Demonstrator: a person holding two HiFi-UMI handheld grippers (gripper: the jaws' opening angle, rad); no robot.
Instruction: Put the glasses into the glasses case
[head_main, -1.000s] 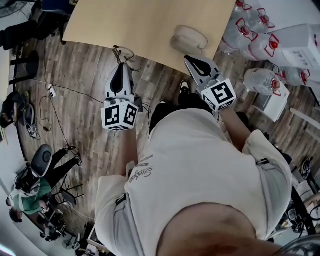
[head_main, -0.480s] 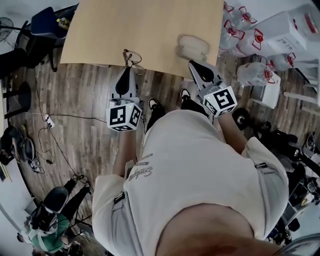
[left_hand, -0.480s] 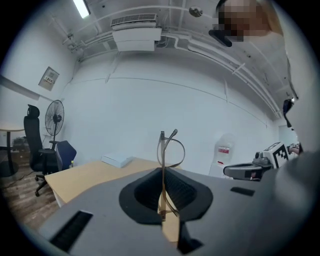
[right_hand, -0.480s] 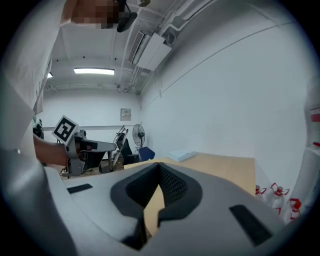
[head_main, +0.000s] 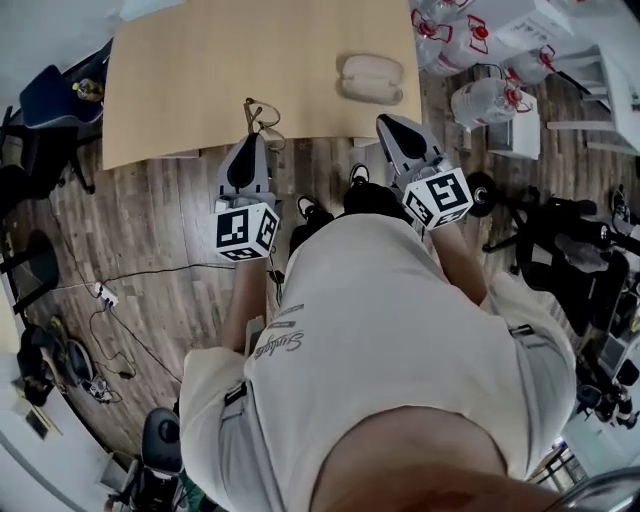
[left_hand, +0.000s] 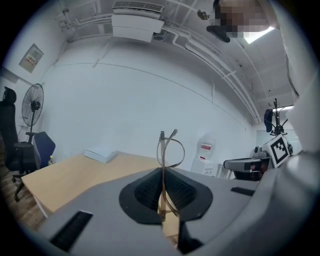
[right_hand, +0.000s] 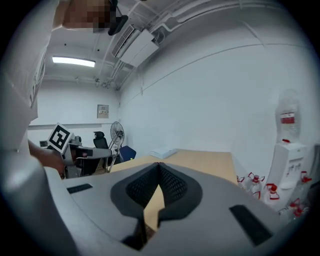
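The fingers (left_hand: 142, 192) of my left gripper (head_main: 249, 143) are clenched on the glasses (left_hand: 161, 155), which stand upright past the tips, over the table (head_main: 200, 80) just inside its near edge; the fingers (right_hand: 175, 187) of my right gripper (head_main: 388, 124) are pressed together on nothing, just short of that edge; the glasses case (head_main: 372, 78) lies closed near the same edge, toward the right corner; a second ago the glasses hung right at the edge.

Tan table (head_main: 200, 80), cream glasses case (head_main: 372, 78), thin brown glasses (head_main: 262, 118), grey-brown plank floor (head_main: 150, 225)
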